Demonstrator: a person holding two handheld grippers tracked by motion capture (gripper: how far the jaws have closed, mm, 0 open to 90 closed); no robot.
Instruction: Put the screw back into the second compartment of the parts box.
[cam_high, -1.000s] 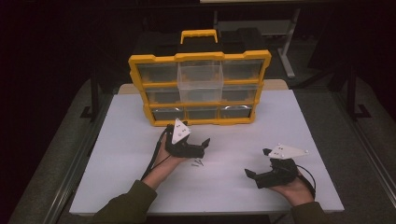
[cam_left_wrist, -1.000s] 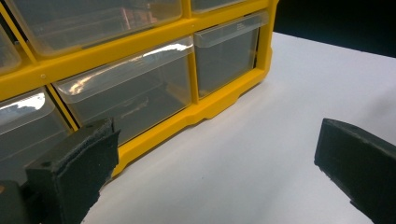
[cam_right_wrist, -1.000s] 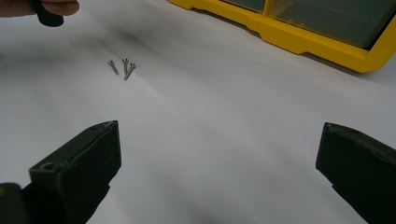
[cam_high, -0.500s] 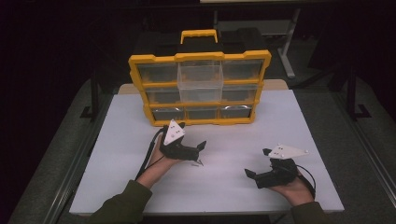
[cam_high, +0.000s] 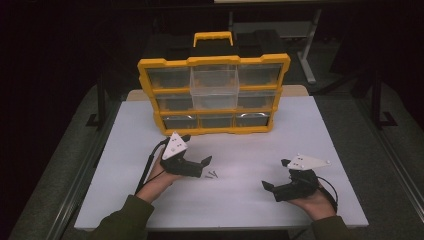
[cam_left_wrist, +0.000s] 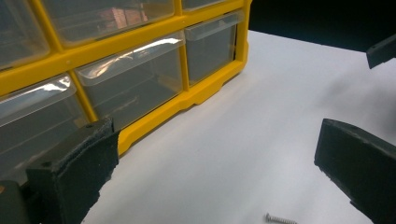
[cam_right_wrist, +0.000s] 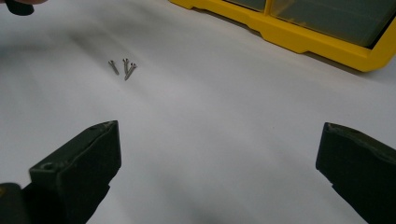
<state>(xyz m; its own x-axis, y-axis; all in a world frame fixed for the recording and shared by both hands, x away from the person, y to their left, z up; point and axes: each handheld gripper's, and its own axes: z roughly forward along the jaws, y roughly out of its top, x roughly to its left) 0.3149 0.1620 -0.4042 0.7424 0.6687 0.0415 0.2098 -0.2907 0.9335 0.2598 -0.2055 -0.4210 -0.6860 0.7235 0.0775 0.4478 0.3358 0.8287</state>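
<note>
A yellow organizer (cam_high: 150, 82) with clear drawers stands upright at the back of the white table (cam_high: 325, 130). Its middle drawer (cam_high: 215, 85) sticks out toward me. Three small screws (cam_high: 212, 174) lie loose on the table in front of it. My left gripper (cam_high: 204, 167) is open just left of them, with nothing between its jaws. In the left gripper view the left gripper (cam_left_wrist: 215, 140) faces the organizer's bottom row (cam_left_wrist: 135, 79), with one screw (cam_left_wrist: 280, 218) low in the frame. My right gripper (cam_high: 276, 175) is open and empty at the front right. The right gripper (cam_right_wrist: 217, 135) points at the screws (cam_right_wrist: 123, 67).
Dark floor and table legs surround the table. The organizer's yellow base (cam_right_wrist: 308, 42) crosses the top of the right gripper view. White tabletop stretches between the two grippers and to the right of the organizer.
My left gripper has drawn back slightly toward me and to the left, away from the organizer. The right gripper and the screws have stayed put.
</note>
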